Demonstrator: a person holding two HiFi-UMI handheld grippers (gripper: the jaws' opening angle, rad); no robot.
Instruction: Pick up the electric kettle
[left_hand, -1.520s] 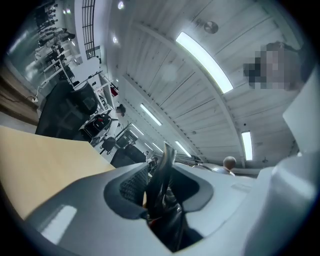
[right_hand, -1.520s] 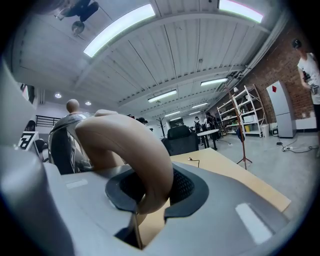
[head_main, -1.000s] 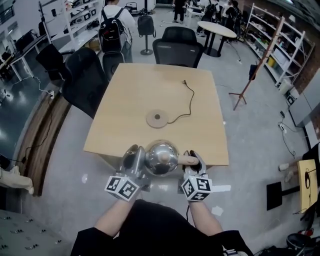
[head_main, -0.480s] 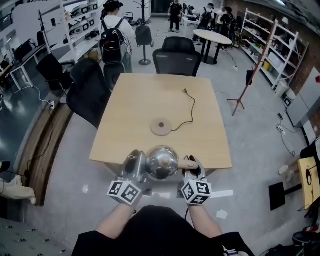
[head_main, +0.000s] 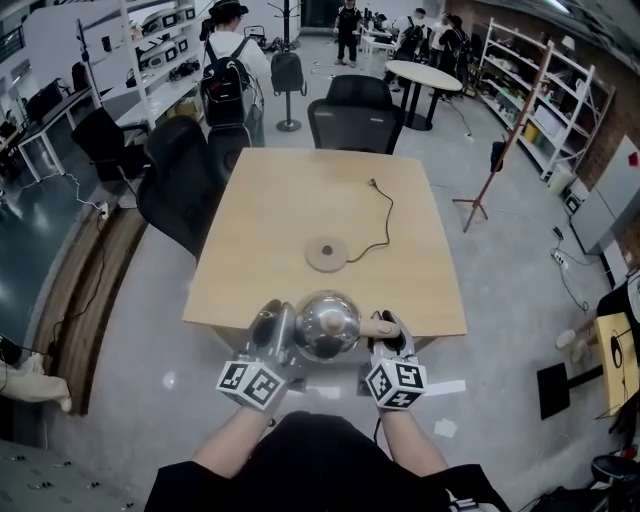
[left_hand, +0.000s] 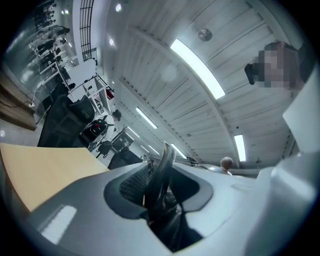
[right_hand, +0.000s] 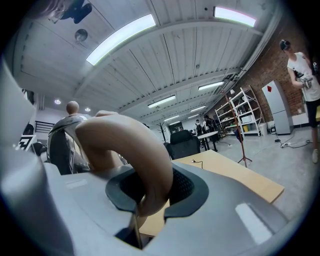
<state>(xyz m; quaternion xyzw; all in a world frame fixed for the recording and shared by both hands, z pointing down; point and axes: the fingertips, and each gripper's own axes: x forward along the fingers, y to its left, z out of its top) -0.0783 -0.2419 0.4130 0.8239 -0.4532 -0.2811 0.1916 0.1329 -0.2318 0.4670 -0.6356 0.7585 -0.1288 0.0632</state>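
Nearest me: left gripper (head_main: 268, 322) and right gripper (head_main: 390, 328) are side by side in front of the person, with the electric kettle (head_main: 326, 324) directly between them, so neither hand is nearer. Its spout-to-handle axis runs straight across from one gripper to the other. Left jaws are pinching a thin dark part (left_hand: 161, 172), the spout by the look of it. Right jaws are clamped on the curved wooden handle (right_hand: 134, 147), which arcs up and over them. Kettle body sits just inboard of each gripper, roughly over the near edge of the table (head_main: 250, 200), and looks lifted, not resting. Beyond the grippers, straight ahead and well apart from the kettle, the round base (head_main: 326, 253) sits on the table, its cord (head_main: 380, 215) trailing further away. Pickup looks done; both grips need to move together.
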